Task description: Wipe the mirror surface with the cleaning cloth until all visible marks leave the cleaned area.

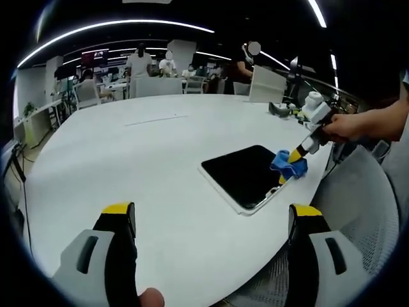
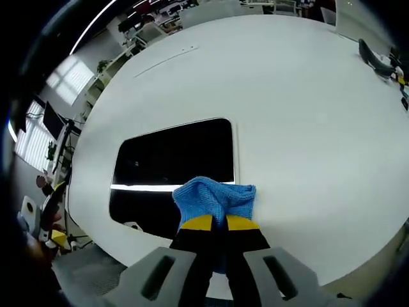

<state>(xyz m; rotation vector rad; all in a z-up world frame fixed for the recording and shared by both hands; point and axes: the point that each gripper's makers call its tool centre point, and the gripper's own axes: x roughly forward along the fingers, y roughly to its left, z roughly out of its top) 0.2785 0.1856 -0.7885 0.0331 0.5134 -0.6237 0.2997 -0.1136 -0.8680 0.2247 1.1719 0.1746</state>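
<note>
A dark rectangular mirror with a white rim lies flat on the white table. A blue cleaning cloth rests on the mirror's near edge, and my right gripper is shut on it. In the left gripper view that right gripper reaches in from the right, held by a hand, pressing the cloth at the mirror's right corner. My left gripper is open above the table's near side, nothing between its jaws, well short of the mirror.
The round white table spreads far to the left and back. Small objects lie at its far right edge. A mesh chair stands by the table's right side. People and desks fill the background.
</note>
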